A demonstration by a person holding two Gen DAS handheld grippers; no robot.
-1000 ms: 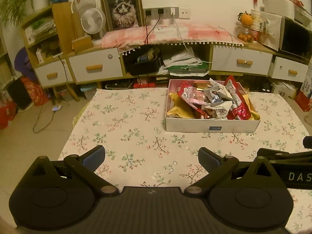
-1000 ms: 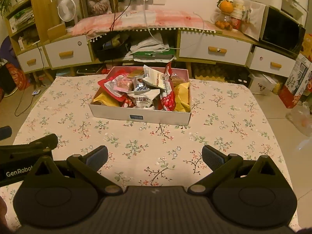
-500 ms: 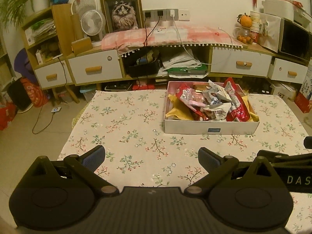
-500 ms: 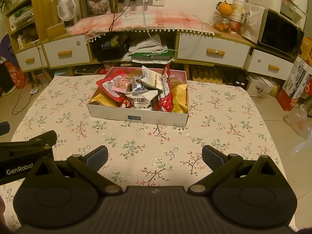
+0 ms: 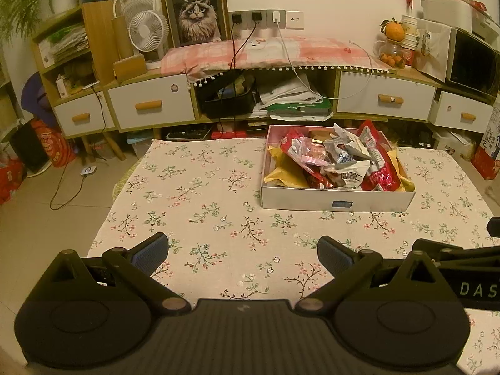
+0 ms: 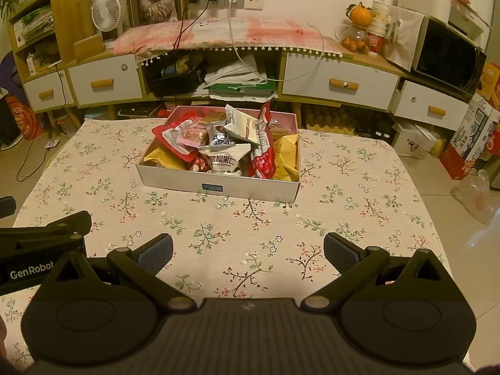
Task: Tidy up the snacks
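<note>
my left gripper (image 5: 242,254) and right gripper (image 6: 248,250) hover low over the flowered worktop (image 5: 200,187), fingers spread wide and holding nothing. the snacks (image 6: 223,148) sit heaped in a white box (image 6: 218,186) toward the far edge, well apart from both tools. as i judge it, the pile looks done or ready for a last check; any reach should come in from above, taking one wrapper by its crimped edge so the heap stays put. my right view shows a plastic bag (image 6: 476,193) on the floor; my left shows the cable (image 5: 67,184) by the drawers.
</note>
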